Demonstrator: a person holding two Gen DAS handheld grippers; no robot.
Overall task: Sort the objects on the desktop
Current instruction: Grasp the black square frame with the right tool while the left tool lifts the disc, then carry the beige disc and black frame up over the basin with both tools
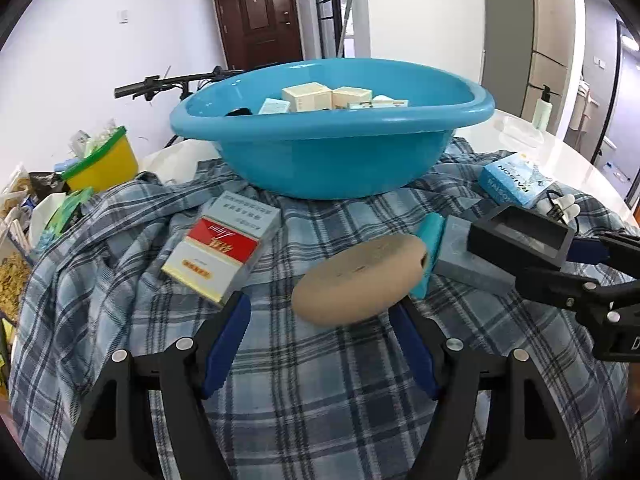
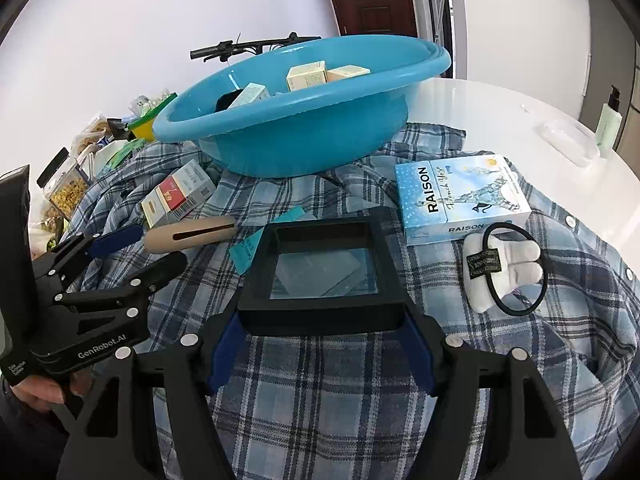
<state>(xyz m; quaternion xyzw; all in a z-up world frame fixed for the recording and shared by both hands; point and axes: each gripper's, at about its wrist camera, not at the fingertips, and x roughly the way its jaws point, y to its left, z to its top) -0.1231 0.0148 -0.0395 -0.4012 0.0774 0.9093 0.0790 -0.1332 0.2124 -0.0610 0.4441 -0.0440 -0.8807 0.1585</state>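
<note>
A blue basin [image 1: 332,152] holding several small boxes stands on a plaid shirt [image 1: 312,380]; it also shows in the right wrist view [image 2: 296,128]. My left gripper [image 1: 320,308] is open around a tan oval case [image 1: 360,280], seen side-on in the right wrist view [image 2: 192,234]. My right gripper [image 2: 320,320] is shut on a black square frame box [image 2: 324,268], which also shows in the left wrist view [image 1: 520,240]. A red and white cigarette box [image 1: 220,256] lies to the left. A blue RAISON box [image 2: 460,196] and a white plush hair tie [image 2: 504,272] lie to the right.
A grey block [image 1: 468,264] and a teal card [image 1: 428,256] lie behind the tan case. A yellow container [image 1: 104,164] and snack bags crowd the left edge. A green pump bottle [image 2: 608,120] and a clear lid [image 2: 568,140] stand on the white table [image 2: 480,108].
</note>
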